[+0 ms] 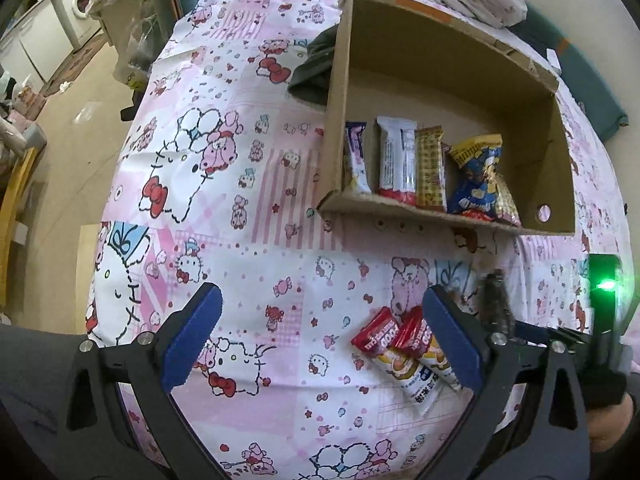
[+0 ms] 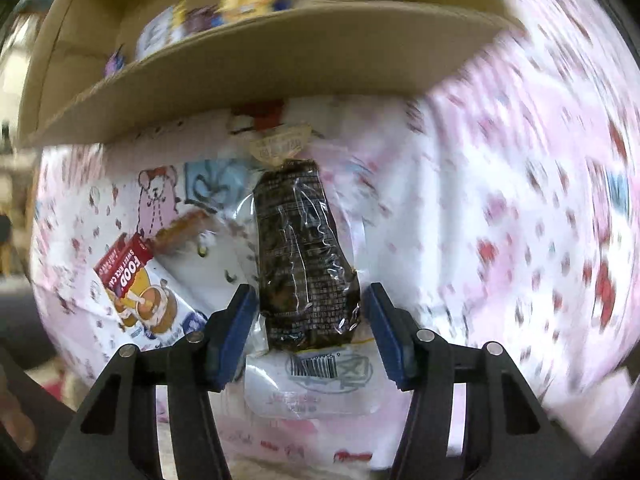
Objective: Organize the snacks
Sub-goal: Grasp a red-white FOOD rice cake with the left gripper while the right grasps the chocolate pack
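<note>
Right tool (image 2: 308, 320) half-closed around dark snack packet (image 2: 304, 256), left tool (image 1: 320, 336) wide open, empty, beside rice-cake packets (image 1: 404, 354)

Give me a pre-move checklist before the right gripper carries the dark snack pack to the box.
1. Dark snack pack sits between the right gripper fingers: ok.
2. Firm grip: cannot tell; a gap shows beside the right pad and the frame is blurred.
3. Free slot in the cardboard box: ok; the space right of the blue-yellow bag is empty.
4. Near wall of the box cleared: not ok; the pack is below its edge.
5. Left gripper out of the way: ok; open, holding nothing.
6. Red rice cake packs remain on the cloth: not ok, still to be stored.
</note>
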Action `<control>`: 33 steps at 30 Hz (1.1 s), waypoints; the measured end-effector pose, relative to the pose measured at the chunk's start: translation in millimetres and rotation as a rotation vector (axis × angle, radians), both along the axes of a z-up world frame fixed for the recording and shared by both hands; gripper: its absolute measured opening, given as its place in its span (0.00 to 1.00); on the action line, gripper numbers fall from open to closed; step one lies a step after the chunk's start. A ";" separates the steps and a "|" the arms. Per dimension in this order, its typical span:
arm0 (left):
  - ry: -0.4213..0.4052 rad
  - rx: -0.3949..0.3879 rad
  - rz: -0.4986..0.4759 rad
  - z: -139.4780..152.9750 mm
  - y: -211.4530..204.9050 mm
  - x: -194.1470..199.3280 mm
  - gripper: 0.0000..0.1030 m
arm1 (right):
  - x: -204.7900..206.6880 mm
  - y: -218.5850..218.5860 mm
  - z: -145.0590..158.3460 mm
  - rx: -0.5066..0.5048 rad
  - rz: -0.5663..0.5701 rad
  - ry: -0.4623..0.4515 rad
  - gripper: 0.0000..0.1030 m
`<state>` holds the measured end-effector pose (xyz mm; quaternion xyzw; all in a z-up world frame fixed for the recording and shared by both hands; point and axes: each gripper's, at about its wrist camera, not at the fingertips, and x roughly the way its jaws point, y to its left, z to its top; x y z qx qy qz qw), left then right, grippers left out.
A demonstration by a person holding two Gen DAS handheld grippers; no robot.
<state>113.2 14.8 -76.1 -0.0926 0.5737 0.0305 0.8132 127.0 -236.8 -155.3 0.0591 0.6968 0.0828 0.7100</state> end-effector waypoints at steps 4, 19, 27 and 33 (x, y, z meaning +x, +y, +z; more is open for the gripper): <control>0.016 -0.004 0.005 -5.0 -1.0 -1.9 0.96 | -7.2 -25.3 12.7 0.099 -0.094 -0.016 0.57; 0.260 -0.161 0.067 -71.3 -37.3 -34.6 0.77 | -31.1 -49.0 34.8 0.211 -0.200 -0.063 0.57; 0.274 -0.029 -0.018 -87.2 -84.5 -23.7 0.77 | -28.1 -54.6 48.0 0.236 -0.211 -0.089 0.57; 0.264 0.025 -0.078 -82.0 -84.2 -33.8 0.28 | -30.0 -49.6 46.5 0.242 -0.196 -0.089 0.57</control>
